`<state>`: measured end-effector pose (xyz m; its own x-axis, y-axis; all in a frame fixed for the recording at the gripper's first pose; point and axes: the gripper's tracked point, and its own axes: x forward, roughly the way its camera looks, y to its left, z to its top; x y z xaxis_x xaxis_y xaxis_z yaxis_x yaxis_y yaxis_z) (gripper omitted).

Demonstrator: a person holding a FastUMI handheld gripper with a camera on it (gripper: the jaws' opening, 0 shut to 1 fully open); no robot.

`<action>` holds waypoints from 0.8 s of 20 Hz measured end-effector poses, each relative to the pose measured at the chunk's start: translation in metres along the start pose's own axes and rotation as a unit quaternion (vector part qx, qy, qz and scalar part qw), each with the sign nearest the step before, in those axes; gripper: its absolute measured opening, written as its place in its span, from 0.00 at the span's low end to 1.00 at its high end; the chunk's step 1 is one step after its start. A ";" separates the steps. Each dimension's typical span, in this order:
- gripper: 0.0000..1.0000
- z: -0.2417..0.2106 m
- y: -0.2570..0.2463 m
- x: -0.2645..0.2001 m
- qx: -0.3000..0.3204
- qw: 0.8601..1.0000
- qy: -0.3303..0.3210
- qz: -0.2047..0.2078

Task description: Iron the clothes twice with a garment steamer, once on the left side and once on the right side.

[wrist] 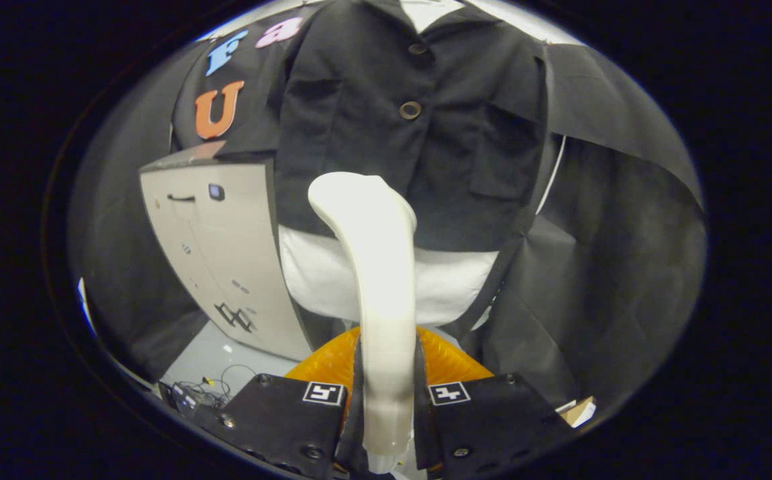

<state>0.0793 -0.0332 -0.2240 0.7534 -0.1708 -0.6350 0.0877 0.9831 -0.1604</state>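
Gripper (386, 407) clamped on white steamer (376, 267) — upright, head before dark shirt (419, 133)

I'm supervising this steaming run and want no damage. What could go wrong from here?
The gripper is shut on the steamer, whose smooth handle might slip or twist. Its head points at the dark jacket near the buttons, which could snag it. The grey cabinet beside the jacket crowds a left-side pass.
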 end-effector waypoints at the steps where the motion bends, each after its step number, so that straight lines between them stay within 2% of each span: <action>1: 0.33 0.015 -0.009 -0.009 0.010 1.000 -0.012 -0.003; 7: 0.33 0.115 -0.074 -0.061 0.061 0.990 -0.126 -0.022; 16: 0.33 0.265 -0.133 -0.104 0.088 0.954 -0.284 -0.045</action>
<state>0.1620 -0.1288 0.0633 0.9647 -0.2416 -0.1047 0.2392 0.9704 -0.0343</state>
